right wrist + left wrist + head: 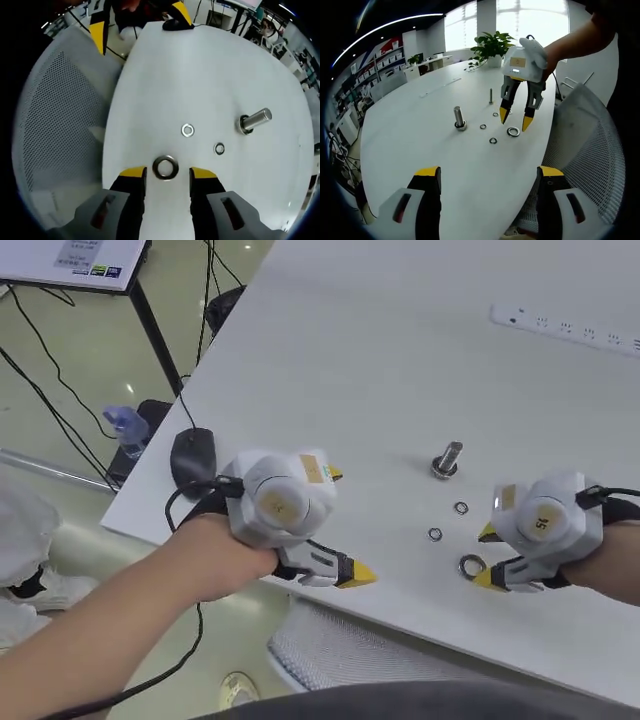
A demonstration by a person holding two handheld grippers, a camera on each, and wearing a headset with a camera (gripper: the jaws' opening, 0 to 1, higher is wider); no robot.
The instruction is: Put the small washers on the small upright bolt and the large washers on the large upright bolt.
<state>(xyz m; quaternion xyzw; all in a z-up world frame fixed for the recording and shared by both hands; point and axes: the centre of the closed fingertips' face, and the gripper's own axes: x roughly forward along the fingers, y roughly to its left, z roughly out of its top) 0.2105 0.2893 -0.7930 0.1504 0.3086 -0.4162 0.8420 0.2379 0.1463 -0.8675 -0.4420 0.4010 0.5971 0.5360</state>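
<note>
At a white counter [200, 65], the right tongs [166, 175] stand spread and low, the large washer [165, 167] lying flat between their yellow tips and just ahead of them; whether either tip touches the ring cannot be told. A ring has no long axis to line up with, so the pick appears to hinge on closing across its rim. The large bolt [254, 121] stands upright further ahead of these tongs and off to one side, with the small washers [187, 130] scattered flat on the counter between it and the large washer. The left tongs [489, 175], also spread and holding nothing, wait well apart at the counter's near edge, making the right hand plainly the nearer. The small bolt [491, 95] stands beyond the group.
</note>
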